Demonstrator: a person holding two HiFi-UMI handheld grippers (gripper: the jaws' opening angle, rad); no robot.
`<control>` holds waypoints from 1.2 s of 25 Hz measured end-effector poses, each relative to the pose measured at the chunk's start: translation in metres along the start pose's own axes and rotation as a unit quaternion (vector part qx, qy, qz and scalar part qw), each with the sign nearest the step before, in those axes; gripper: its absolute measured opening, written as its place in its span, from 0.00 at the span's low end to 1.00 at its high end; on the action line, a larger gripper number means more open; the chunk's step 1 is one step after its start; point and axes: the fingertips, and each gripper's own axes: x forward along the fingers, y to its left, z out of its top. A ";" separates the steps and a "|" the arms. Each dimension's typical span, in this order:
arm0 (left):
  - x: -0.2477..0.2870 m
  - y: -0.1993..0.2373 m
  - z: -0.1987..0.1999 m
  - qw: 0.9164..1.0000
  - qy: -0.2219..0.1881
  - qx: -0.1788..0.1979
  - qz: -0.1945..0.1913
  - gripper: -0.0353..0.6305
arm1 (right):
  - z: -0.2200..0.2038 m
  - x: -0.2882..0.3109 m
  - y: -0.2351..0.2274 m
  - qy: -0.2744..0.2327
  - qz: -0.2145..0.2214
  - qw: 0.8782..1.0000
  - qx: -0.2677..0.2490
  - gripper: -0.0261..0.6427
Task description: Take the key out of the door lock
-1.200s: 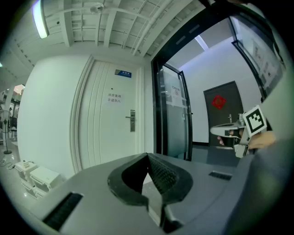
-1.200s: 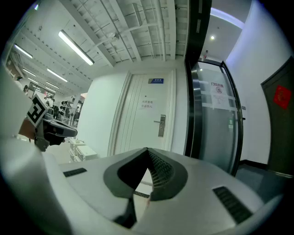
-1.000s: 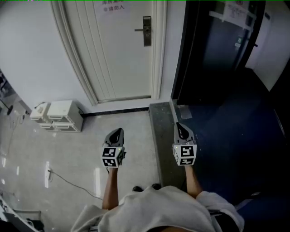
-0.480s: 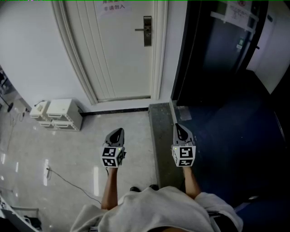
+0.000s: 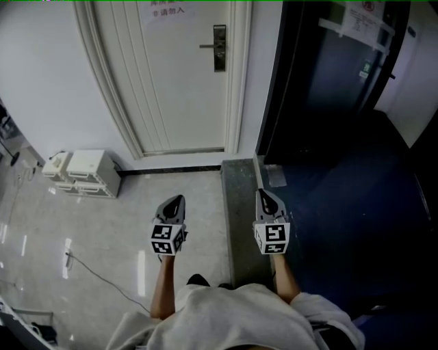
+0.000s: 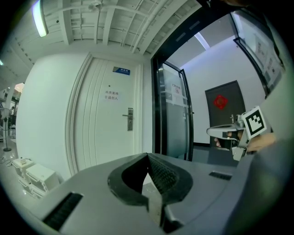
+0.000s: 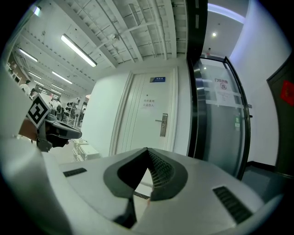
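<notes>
The white door (image 5: pixel 178 82) is shut, far ahead of me. Its dark lock plate (image 5: pixel 219 48) with a lever handle (image 5: pixel 207 46) sits near the top of the head view. A key there is too small to make out. My left gripper (image 5: pixel 176 199) and right gripper (image 5: pixel 262 195) are held side by side over the floor, both pointing level at the door. Both are shut with nothing between the jaws. In the left gripper view the lock plate (image 6: pixel 130 119) stands beyond my left gripper (image 6: pixel 148 156). In the right gripper view the lock plate (image 7: pixel 163 125) is small above my right gripper (image 7: pixel 147 150).
White boxes (image 5: pixel 83 172) stand by the wall at the left, and a thin cable (image 5: pixel 92 268) lies on the glossy floor. A dark glass door (image 5: pixel 328 75) and dark floor fill the right. A grey threshold strip (image 5: pixel 238 205) runs between the grippers. A paper notice (image 5: pixel 168 8) hangs on the door.
Both grippers have moved a little forward toward the door, along with the person. Their jaws have stayed shut and empty.
</notes>
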 end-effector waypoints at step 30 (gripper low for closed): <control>0.320 0.194 0.069 0.998 0.008 0.010 -0.058 0.08 | 0.036 0.370 -0.049 0.011 -0.022 1.000 -0.011 0.07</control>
